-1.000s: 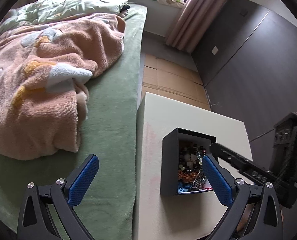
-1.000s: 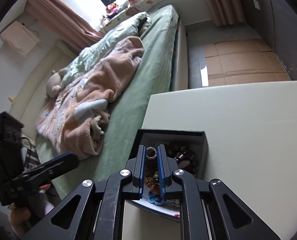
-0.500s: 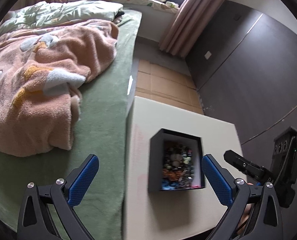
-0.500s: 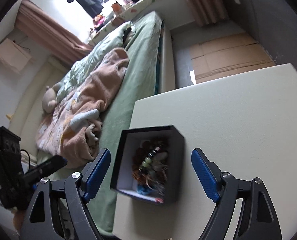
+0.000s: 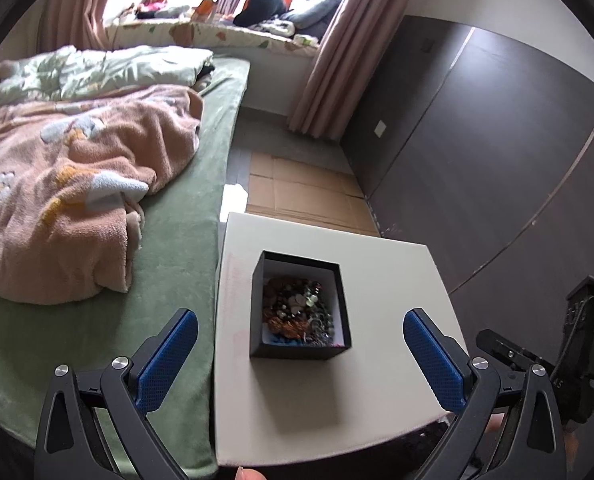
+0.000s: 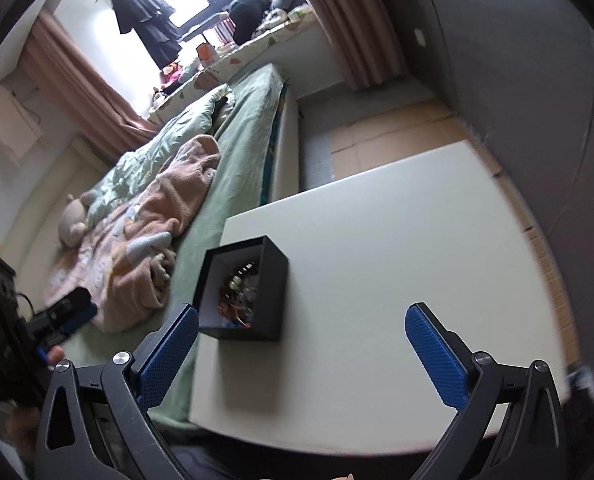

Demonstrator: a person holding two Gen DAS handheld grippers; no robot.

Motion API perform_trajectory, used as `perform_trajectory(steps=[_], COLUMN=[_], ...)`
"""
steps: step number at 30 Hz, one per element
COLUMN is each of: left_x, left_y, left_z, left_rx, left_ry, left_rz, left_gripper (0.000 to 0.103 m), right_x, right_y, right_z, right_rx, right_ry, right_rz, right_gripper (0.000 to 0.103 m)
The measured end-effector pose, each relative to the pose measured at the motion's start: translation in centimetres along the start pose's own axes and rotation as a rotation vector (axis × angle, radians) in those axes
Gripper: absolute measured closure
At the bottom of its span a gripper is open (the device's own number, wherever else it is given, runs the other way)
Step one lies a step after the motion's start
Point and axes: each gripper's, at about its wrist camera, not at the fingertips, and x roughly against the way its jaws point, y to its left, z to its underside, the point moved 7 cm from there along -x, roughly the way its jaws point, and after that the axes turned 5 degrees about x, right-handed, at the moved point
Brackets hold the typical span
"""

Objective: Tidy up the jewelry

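Beside a bed point(image 5: 169, 264) with a green sheet and a rumpled pink blanket point(image 5: 77, 184), a pale tabletop point(image 5: 397, 280) stands on a floor partly covered with flattened cardboard point(image 5: 297, 188), with dark wall panels to its right. Both grippers hang above the near end of the tabletop, angled downward and forward.

A black box point(image 5: 299, 354) sits toward the tabletop's left edge, the side next to the bed, open at the top and filled with a tangle of beaded jewelry point(image 5: 297, 310). To the box's right and toward the near edge the tabletop is bare, as the right wrist view shows point(image 6: 377, 264).

On the left gripper point(image 5: 299, 354) the 2 blue fingers point(image 5: 169, 356) are spread wide with nothing between them; the box lies beyond them, untouched. On the right gripper point(image 6: 301, 354) the fingers point(image 6: 437, 356) are opening and stand far apart, holding nothing, with the box point(image 6: 269, 280) ahead by the left finger and clear of it. Each wrist view catches the other gripper at its outer margin.
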Motion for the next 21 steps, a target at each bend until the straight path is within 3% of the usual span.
perform_trajectory(steps=[8,15,21], left_x=[4.5,7.5,9.5], left_y=[-2.8,-6.4,-9.8], left_z=[2.4,4.9,7.4], left_rx=[-0.097,-0.206,-0.295], left_ry=[-0.060,-0.053,-0.048], left_rz=[0.011,0.039,0.061], left_gripper=[0.000,0.000,0.000], right_x=[6.8,13.0,16.6], right_y=[1.0,1.6,1.1], right_z=[2.7,5.6,7.2], right_rx=[0.070,0.077,0.089], right_ry=[-0.058,-0.129,-0.139], right_rz=[0.089,0.106,0.149], right_gripper=[0.000,0.000,0.000])
